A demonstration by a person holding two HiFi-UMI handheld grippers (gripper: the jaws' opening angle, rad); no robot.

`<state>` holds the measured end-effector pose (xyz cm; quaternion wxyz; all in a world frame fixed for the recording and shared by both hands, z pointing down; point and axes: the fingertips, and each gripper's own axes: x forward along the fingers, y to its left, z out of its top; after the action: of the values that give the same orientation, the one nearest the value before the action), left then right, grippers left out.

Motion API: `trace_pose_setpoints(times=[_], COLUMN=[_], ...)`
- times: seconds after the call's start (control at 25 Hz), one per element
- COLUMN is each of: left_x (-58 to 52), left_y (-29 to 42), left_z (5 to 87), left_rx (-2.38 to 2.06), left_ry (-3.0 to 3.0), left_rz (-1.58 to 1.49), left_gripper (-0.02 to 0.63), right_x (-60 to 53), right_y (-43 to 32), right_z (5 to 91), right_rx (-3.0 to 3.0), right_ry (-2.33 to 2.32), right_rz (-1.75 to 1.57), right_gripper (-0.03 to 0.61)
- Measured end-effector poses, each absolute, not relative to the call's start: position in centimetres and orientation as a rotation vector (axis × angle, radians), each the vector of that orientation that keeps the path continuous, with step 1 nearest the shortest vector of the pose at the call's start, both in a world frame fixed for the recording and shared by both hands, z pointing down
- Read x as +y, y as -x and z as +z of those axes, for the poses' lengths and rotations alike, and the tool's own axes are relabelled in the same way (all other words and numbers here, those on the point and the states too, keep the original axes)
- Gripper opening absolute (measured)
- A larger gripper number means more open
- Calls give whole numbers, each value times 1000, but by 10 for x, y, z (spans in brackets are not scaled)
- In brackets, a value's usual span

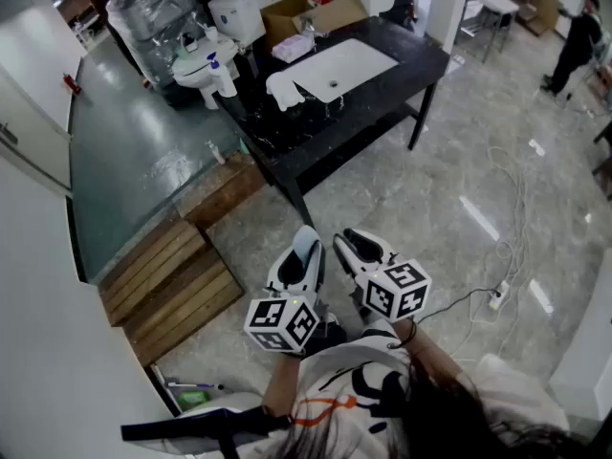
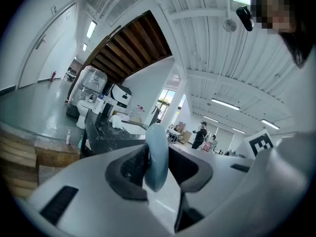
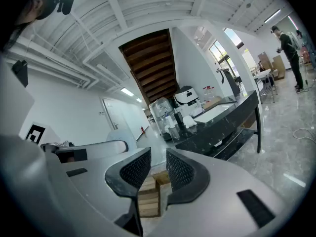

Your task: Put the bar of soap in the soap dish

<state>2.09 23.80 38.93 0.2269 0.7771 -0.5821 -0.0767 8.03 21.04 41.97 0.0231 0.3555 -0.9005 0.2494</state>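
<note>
Head view: the left tool (image 1: 306, 249) and right tool (image 1: 356, 247) are held side by side above the grey floor (image 1: 459, 170), well apart from the black marbled bench (image 1: 402, 70).

Left gripper view: its jaws clamp a pale blue rounded bar of soap (image 2: 157, 152).

Right gripper view: its jaws stand slightly apart with nothing between them.

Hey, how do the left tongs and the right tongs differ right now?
The left tongs are shut on a pale blue bar of soap; the right tongs hold nothing. The left tongs' pads press on the soap, while the right tongs' pads stand apart with wooden planks showing through the gap. Both have pale bodies and black textured pads.
</note>
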Motion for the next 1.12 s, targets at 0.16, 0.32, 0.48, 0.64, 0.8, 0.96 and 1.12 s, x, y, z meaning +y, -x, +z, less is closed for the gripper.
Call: trace_pose_setpoints(times=[0.16,0.32,0.48,0.64,0.8,0.96,1.12], left_x=[242,245,245,243,239,235,230], left_y=[-23,-25,-24,-21,-17,-11,-2], left_z=[393,393,392,393,394,395,395], left_rx=[-1594,-1589,-1584,-1581,-1580,-1581,-1582], left_ry=[-2126,-2134,-2131,-2127,-2123,-2121,-2120], left_rz=[-220,-210,-220,-221,-218,-219,-220], left_gripper=[117,117,117,117,116,115,115], right_x=[213,215,217,215,212,207,202], right_y=[-83,-82,-78,-76,-74,-69,-60], right_z=[420,417,415,415,416,417,416], right_rx=[-2792,-2801,-2810,-2811,-2805,-2805,-2807], right_ry=[-1104,-1128,-1115,-1116,-1124,-1127,-1120], right_rz=[760,739,727,715,717,719,723], right_gripper=[103,103,103,103,103,103,103])
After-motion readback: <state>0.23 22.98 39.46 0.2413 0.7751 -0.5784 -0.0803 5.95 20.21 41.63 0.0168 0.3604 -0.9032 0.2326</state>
